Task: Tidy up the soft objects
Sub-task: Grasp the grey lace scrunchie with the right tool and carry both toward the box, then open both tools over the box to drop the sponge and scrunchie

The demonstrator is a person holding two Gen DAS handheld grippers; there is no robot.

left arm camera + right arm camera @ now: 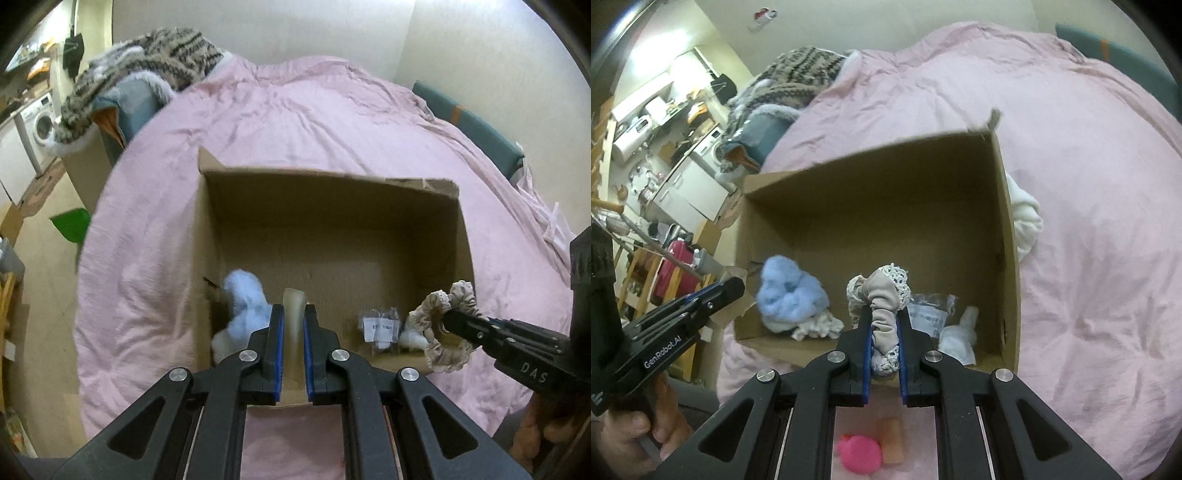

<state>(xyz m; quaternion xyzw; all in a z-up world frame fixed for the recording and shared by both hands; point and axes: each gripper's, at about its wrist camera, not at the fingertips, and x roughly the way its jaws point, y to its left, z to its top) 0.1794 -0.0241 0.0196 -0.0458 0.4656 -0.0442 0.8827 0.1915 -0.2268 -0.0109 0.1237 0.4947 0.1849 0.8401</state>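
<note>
Both tongs hang over the near rim of the cardboard box (332, 229), which sits on a pink duvet (314, 122): the right gripper (884, 332) is pinched on a beige lace-edged scrunchie (882, 306), and the left gripper (293, 339) has its blue pads close together around a pale translucent strip (294, 314), though I cannot tell if they grip it. Inside the box lie a fluffy blue toy (790, 295), a clear packet with a label (929, 312) and a small white cloth (960, 334). Only the right wrist view shows a white towel (1027, 218) beside the box's right wall and a pink ball (860, 454) nearer than the box, half hidden by the gripper. Beyond the box, a striped knit blanket (147, 62) is piled at the duvet's far left corner.
</note>
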